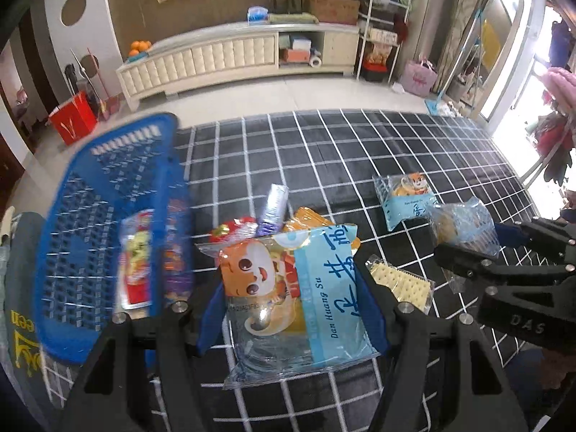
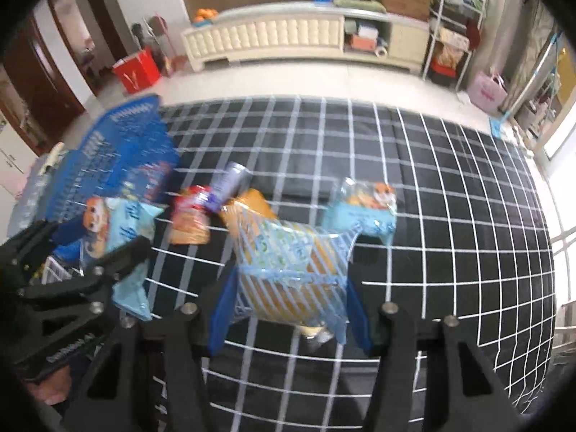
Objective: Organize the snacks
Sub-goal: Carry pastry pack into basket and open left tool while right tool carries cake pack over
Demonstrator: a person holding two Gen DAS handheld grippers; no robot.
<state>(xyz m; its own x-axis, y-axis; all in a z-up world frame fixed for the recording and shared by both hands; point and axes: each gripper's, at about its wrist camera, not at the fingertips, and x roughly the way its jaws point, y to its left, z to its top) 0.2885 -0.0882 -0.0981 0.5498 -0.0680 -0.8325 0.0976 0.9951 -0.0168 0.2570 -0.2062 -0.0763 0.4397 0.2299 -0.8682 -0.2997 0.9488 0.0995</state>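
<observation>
My left gripper (image 1: 293, 309) is shut on a clear snack packet with a cartoon cat and a light blue label (image 1: 288, 288), held above the black checked cloth (image 1: 324, 151). My right gripper (image 2: 288, 306) is shut on a blue-striped packet with an orange pastry inside (image 2: 288, 270), also lifted. In the left wrist view the right gripper (image 1: 471, 243) and its striped packet (image 1: 464, 226) hang at the right. In the right wrist view the left gripper (image 2: 93, 241) and its cat packet (image 2: 115, 230) are at the left. A blue slotted basket (image 1: 90, 198) (image 2: 115, 151) stands at the left with a red and yellow packet (image 1: 138, 252) inside.
On the cloth lie a second cat packet (image 1: 406, 198) (image 2: 363, 205), a cracker packet (image 1: 399, 284), a red packet (image 1: 234, 230) (image 2: 190, 216), a silver-purple packet (image 1: 273, 205) (image 2: 230, 183) and an orange packet (image 1: 309, 217) (image 2: 252, 201). A white cabinet (image 1: 234, 57) stands across the floor.
</observation>
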